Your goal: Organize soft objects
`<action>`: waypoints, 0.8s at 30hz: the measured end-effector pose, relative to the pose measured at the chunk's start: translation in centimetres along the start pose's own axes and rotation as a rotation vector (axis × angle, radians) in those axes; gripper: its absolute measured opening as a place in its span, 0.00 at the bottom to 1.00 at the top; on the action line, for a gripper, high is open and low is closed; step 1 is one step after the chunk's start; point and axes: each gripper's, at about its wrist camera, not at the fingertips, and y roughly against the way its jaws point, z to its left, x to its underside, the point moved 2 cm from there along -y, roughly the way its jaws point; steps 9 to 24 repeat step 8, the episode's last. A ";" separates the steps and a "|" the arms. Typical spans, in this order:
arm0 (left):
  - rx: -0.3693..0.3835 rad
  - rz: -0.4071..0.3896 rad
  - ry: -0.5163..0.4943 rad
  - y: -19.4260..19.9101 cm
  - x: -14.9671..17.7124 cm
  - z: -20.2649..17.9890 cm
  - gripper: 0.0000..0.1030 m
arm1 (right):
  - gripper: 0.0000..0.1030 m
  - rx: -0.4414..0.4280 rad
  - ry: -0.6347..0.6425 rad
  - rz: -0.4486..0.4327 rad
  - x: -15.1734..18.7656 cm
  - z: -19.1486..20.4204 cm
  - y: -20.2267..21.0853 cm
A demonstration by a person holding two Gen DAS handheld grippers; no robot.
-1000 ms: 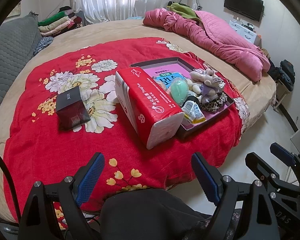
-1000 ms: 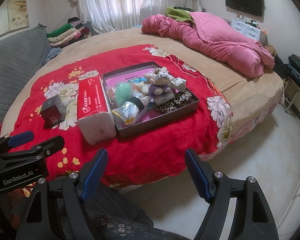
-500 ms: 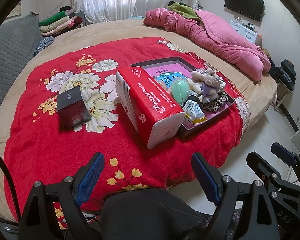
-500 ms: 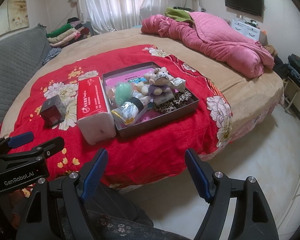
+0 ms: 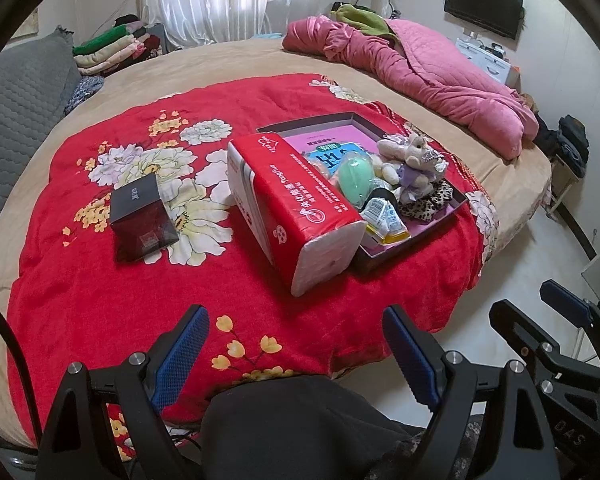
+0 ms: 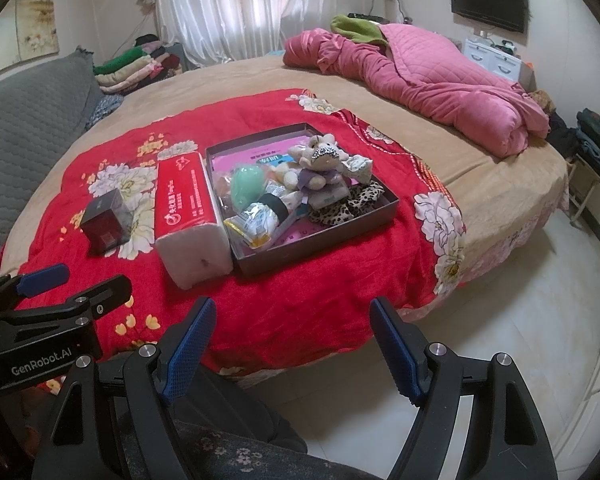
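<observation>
A dark shallow box (image 6: pixel 340 236) (image 5: pixel 454 210) lies on the red floral blanket (image 5: pixel 100 288) (image 6: pixel 300 304). It holds a plush toy (image 6: pixel 320 160) (image 5: pixel 414 156), a mint green soft egg (image 6: pixel 247 188) (image 5: pixel 355 178), a leopard-print fabric piece (image 6: pixel 348 204) (image 5: pixel 428 202) and small packets (image 6: pixel 254 220). A red tissue pack (image 5: pixel 288 204) (image 6: pixel 188 208) lies against the box's left side. My left gripper (image 5: pixel 296 344) and right gripper (image 6: pixel 292 336) are both open and empty, held back off the bed's front edge.
A small dark red box (image 5: pixel 142 218) (image 6: pixel 106 226) sits left of the tissue pack. A pink quilt (image 6: pixel 420 80) lies at the back right. Folded clothes (image 6: pixel 136 64) and a grey sofa (image 6: pixel 28 120) stand at the left. White tile floor (image 6: pixel 520 300) is at the right.
</observation>
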 end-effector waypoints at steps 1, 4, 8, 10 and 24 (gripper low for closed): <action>-0.001 -0.001 -0.003 0.0 0.0 -0.1 0.85 | 0.77 0.002 0.001 0.002 0.0 0.0 0.0; 0.001 -0.002 -0.006 0.0 0.1 -0.1 0.85 | 0.77 -0.001 -0.001 0.006 0.0 0.0 -0.1; 0.002 -0.006 0.001 -0.1 0.0 0.0 0.85 | 0.77 0.001 0.005 0.009 0.0 0.1 -0.4; 0.002 -0.006 0.001 -0.1 0.0 0.0 0.85 | 0.77 0.001 0.005 0.009 0.0 0.1 -0.4; 0.002 -0.006 0.001 -0.1 0.0 0.0 0.85 | 0.77 0.001 0.005 0.009 0.0 0.1 -0.4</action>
